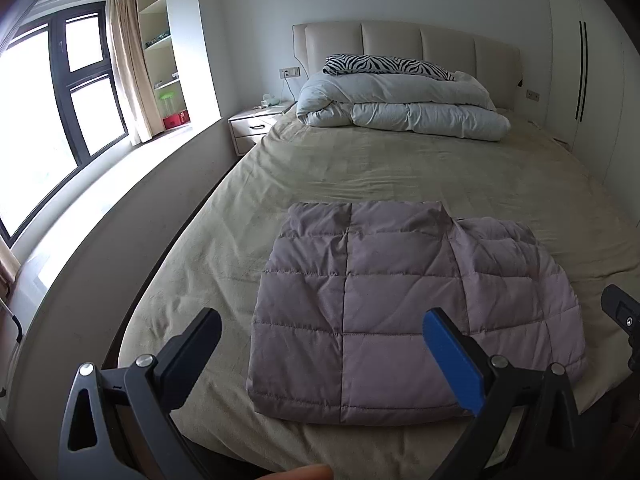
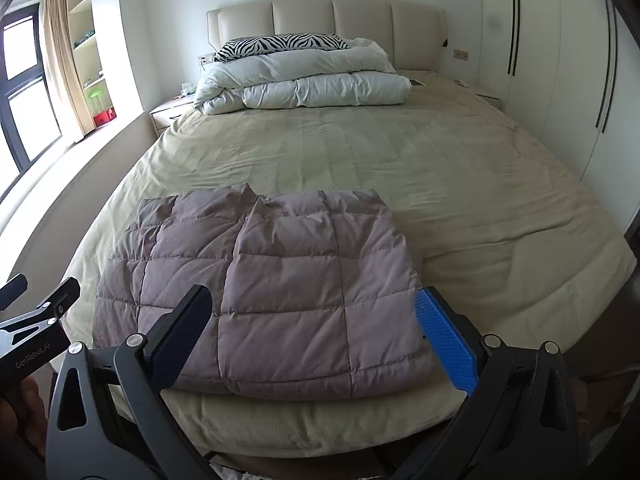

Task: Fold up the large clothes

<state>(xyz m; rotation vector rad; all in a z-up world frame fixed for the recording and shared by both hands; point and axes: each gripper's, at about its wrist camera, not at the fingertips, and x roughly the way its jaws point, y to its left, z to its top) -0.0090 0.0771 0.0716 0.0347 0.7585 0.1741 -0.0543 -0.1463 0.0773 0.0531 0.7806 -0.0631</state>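
A mauve quilted jacket point(image 1: 400, 304) lies folded into a flat rectangle near the foot of the bed point(image 1: 360, 168). In the right wrist view the same jacket point(image 2: 272, 288) fills the near middle. My left gripper point(image 1: 322, 334) hovers open above the jacket's near edge, nothing between its fingers. My right gripper point(image 2: 314, 312) is also open, held over the jacket's near edge with nothing in it. The left gripper point(image 2: 40, 292) shows at the left edge of the right wrist view, and part of the right gripper point(image 1: 620, 312) at the right edge of the left wrist view.
A white duvet point(image 1: 400, 104) with a zebra pillow point(image 1: 384, 66) lies folded at the headboard. A nightstand point(image 1: 256, 124) stands left of the bed below a low ledge and window point(image 1: 48, 120). Wardrobe doors point(image 2: 560, 60) line the right wall.
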